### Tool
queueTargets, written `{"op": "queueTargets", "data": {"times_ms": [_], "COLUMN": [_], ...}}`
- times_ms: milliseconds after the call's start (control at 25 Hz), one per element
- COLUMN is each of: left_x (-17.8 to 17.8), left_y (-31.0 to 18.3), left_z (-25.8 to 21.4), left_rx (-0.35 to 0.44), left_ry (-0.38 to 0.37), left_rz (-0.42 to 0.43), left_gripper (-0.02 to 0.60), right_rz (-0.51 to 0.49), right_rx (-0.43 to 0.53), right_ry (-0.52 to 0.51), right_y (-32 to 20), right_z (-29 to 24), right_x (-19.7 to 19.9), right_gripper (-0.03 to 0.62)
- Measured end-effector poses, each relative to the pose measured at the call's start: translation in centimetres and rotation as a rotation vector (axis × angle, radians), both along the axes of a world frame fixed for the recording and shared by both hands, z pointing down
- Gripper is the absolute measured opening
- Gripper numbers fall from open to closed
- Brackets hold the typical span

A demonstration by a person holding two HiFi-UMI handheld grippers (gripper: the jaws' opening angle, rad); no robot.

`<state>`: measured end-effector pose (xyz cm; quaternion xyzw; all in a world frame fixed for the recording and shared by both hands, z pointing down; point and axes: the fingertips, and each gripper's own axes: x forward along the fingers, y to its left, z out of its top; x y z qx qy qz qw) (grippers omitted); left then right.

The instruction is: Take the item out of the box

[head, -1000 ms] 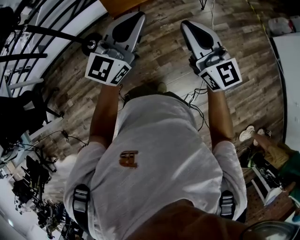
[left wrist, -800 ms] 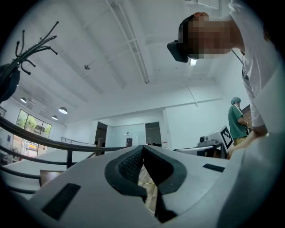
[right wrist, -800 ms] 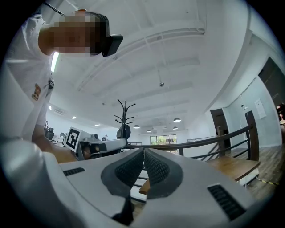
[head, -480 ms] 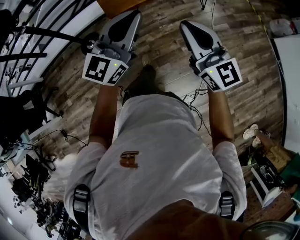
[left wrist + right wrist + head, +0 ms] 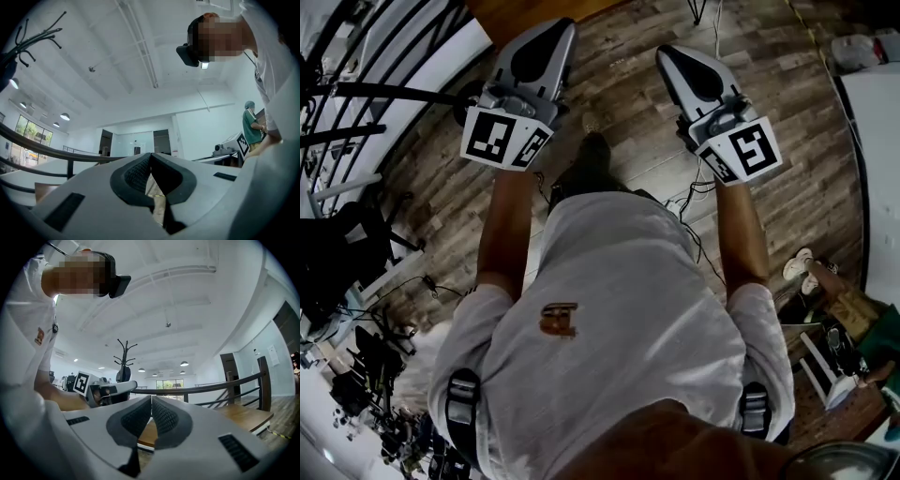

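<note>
No box and no item to take out shows in any view. In the head view my left gripper [image 5: 549, 30] and right gripper [image 5: 671, 56] are held out side by side at chest height over a wood-plank floor [image 5: 628, 94], both pointing ahead. The left gripper view shows its jaws [image 5: 150, 155] shut, pads meeting, nothing between them. In the right gripper view the ribbed pads [image 5: 151, 398] also meet, with nothing held. Both gripper cameras look up toward the ceiling and the person's torso.
A black railing [image 5: 384, 92] runs along the left. A brown wooden surface [image 5: 534, 7] lies ahead at the top edge. Cables [image 5: 694, 192] trail on the floor. A white table [image 5: 881, 141] stands right. A coat rack [image 5: 124, 352] and a person in green [image 5: 253, 126] stand farther off.
Both grippers have drifted slightly toward the top of the head view. A dark shoe has stepped forward between them, and the floor has slid beneath. Jaws stayed shut.
</note>
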<state>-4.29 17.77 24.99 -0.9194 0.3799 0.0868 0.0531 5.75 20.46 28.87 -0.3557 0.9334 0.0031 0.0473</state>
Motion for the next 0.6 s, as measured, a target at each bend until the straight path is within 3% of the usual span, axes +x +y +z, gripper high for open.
{"op": "queueTargets", "data": {"times_ms": [600], "left_x": [-4.4], "left_y": [-23.8], "left_z": [-0.6], "left_rx": [0.002], "left_ry": [-0.016], "left_rz": [0.045], "left_gripper": [0.018], "right_rz": [0.037], "right_rx": [-0.021], "right_ry": [0.014], "right_y": [-23.3], "right_z": [-1.0], "right_x": [-5.1], "right_gripper": [0.031]}}
